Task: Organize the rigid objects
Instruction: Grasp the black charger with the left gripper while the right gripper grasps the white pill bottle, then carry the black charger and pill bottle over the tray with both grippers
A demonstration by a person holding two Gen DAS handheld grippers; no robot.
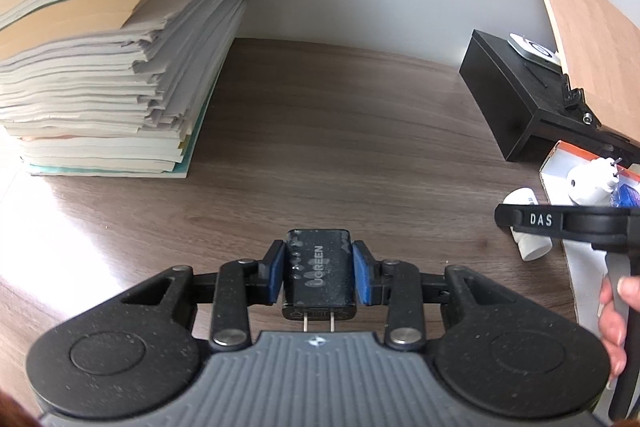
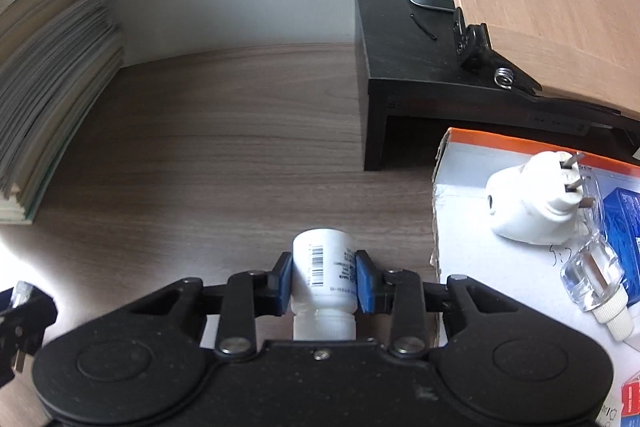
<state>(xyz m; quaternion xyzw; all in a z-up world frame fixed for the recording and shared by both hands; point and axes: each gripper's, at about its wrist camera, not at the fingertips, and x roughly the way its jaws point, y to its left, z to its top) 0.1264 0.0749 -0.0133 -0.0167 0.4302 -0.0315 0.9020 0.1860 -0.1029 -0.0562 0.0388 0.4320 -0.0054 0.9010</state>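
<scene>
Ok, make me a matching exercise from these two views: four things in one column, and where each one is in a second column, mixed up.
Things:
1. black charger
2. white bottle
3. white plug adapter
4. paper stack

Places:
A. lying on the white box
B. clamped in the right tool
C. piled at the left side of the wooden desk
D. clamped in the left tool

Pairs: 1-D, 2-B, 3-A, 4-C
</scene>
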